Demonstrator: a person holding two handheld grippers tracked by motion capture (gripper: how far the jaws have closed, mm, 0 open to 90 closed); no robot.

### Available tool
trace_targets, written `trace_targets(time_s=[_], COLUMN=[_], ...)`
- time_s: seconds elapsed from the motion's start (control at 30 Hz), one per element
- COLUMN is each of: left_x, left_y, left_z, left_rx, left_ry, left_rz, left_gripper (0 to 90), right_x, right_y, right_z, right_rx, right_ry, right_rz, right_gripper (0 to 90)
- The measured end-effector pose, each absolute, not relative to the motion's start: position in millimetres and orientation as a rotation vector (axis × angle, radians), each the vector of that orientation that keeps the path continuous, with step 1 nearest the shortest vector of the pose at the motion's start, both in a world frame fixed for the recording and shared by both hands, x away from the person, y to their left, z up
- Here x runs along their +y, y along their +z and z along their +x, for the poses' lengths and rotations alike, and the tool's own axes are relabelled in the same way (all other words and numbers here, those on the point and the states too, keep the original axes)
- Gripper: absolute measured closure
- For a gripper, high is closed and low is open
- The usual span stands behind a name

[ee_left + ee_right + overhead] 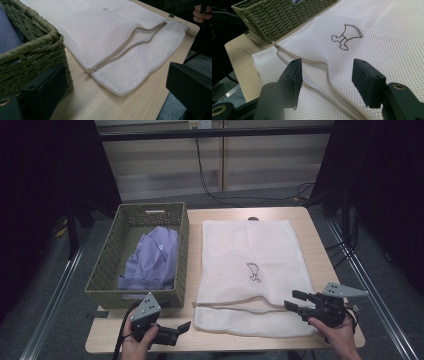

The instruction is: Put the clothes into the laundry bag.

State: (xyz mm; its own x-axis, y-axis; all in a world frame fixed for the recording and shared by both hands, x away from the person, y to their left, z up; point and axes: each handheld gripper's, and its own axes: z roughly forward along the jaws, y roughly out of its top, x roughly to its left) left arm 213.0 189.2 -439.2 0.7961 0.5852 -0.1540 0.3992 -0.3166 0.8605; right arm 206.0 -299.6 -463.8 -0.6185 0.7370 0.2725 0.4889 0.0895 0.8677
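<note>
Right gripper [296, 301] hovering low over the near end of the white mesh bag [252, 270], jaws spread wide, holding nothing (zipper [324, 75] lying just past them, partly undone). Left gripper [186, 326] waiting at the near table [107, 340] edge, jaws wide apart too, gripping nothing, pointing at the bag. Bag lying flat in the middle of the table. Sitting just left of it, a woven green basket [179, 242] holding a crumpled purple cloth [150, 260].
</note>
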Motion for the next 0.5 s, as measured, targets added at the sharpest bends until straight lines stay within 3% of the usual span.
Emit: trace_targets(time_s=[0.1, 0.2, 0.37, 0.5], left_x=[192.7, 194.3, 194.6, 194.1], left_y=[-438.5, -438.4, -438.9, -438.5], left_z=[211.8, 210.8, 210.4, 210.9], left_rx=[0.745, 0.753, 0.763, 0.76], left_ry=[0.241, 0.246, 0.248, 0.256], left_rz=[1.937, 1.932, 1.932, 1.934], left_gripper=[3.8, 3.8, 3.8, 3.8], right_x=[-294.5, -284.7, -271.0, -265.0], right_y=[-464.3, -463.4, -459.2, -454.9], right_z=[204.2, 202.3, 209.4, 220.8], right_rx=[2.129, 2.162, 2.247, 2.286], right_ry=[1.524, 1.517, 1.514, 1.522], right_rz=[1.245, 1.189, 1.164, 1.174], right_gripper=[38.8, 43.0, 42.9, 39.2])
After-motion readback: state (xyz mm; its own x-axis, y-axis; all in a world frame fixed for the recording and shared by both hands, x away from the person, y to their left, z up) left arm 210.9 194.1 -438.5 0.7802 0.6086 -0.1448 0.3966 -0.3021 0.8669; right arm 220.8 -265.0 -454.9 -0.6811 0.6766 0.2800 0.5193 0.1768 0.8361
